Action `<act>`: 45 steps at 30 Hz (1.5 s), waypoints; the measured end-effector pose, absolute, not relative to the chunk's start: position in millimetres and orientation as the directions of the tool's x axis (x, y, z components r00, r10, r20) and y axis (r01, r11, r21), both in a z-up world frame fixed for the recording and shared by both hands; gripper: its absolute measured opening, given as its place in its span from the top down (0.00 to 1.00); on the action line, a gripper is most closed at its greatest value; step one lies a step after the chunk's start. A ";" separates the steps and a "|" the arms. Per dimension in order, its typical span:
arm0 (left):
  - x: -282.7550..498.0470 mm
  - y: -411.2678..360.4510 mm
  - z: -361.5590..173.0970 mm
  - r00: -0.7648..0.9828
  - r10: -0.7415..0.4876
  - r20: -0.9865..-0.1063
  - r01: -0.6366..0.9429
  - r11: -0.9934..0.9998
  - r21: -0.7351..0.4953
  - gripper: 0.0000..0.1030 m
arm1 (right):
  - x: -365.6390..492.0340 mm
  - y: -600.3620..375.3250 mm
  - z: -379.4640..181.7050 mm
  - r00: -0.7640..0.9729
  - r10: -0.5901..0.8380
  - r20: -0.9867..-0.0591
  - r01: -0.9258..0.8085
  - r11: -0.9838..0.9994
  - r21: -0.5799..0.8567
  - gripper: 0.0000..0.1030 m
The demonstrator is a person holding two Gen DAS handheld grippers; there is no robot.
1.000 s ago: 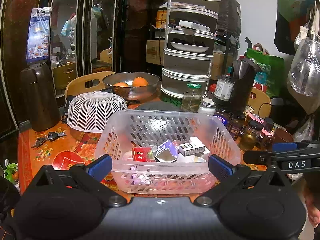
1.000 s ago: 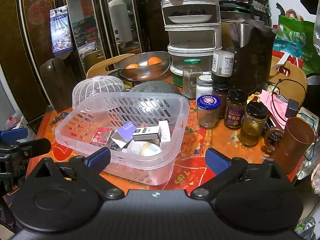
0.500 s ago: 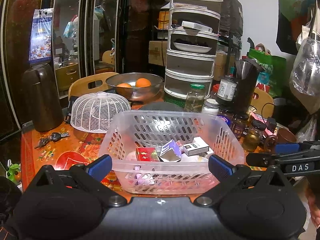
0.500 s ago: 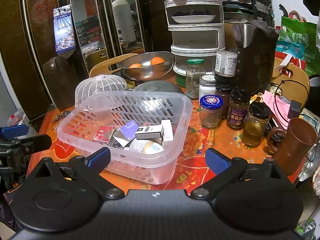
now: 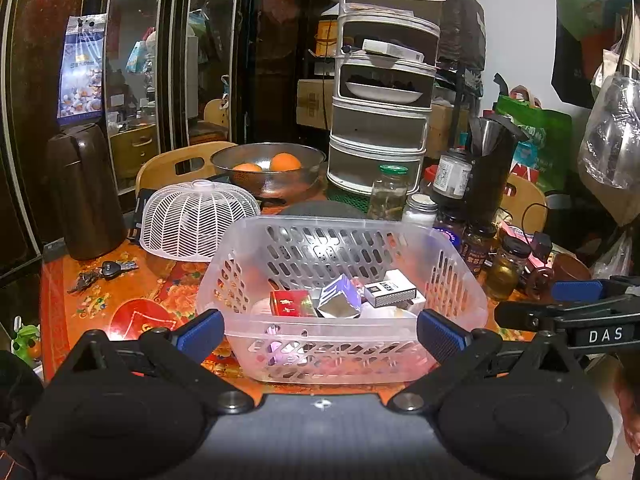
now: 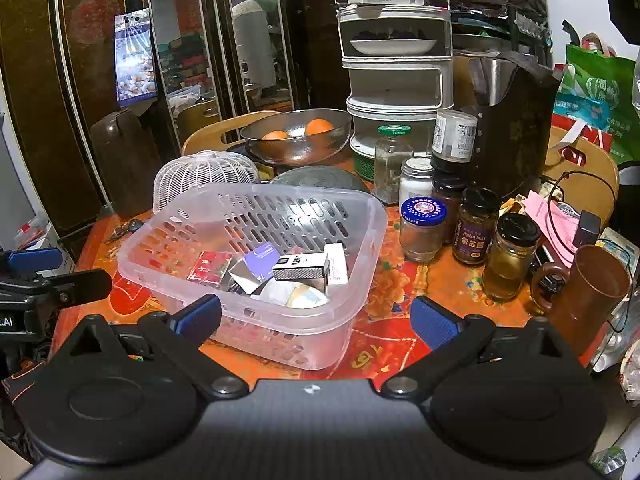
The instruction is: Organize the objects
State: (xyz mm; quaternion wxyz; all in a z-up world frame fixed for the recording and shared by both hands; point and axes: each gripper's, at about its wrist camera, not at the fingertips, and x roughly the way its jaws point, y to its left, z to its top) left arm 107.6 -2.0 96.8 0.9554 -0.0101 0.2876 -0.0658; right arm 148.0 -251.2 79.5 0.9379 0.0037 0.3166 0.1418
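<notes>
A clear plastic basket [image 5: 448, 264] stands on the red patterned table and holds several small boxes: a red pack [image 5: 290, 303], a silver-purple box [image 5: 340, 296] and a white Kent pack [image 5: 390, 292]. It also shows in the right wrist view [image 6: 360, 216] with the Kent pack [image 6: 301, 267]. My left gripper [image 5: 320, 330] is open and empty, just in front of the basket. My right gripper [image 6: 316, 320] is open and empty, at the basket's near right corner. The right gripper's fingers [image 5: 560, 312] show at the right of the left wrist view.
A white mesh food cover [image 5: 198, 218], keys [image 5: 104, 272] and a brown thermos [image 5: 84, 192] are left of the basket. Jars [image 6: 422, 228], a brown mug [image 6: 588, 292], a bowl of oranges [image 6: 298, 140] and a tiered rack [image 6: 396, 64] stand right and behind.
Both grippers have drawn back and risen slightly from the basket. Both stay open and empty. The basket's contents have not moved.
</notes>
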 end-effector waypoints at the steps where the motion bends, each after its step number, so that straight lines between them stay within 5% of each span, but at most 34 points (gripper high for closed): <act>1: 107.6 -2.3 96.5 0.826 -0.133 -0.548 0.121 0.991 -0.058 0.00 | 148.3 -251.2 79.5 0.760 0.267 -0.593 -0.263 0.960 0.094 0.00; 45: 111.3 -1.1 91.4 0.821 -0.122 -0.558 0.109 0.992 -0.057 0.00 | 150.9 -252.7 77.9 0.759 0.268 -0.594 -0.261 0.960 0.100 0.00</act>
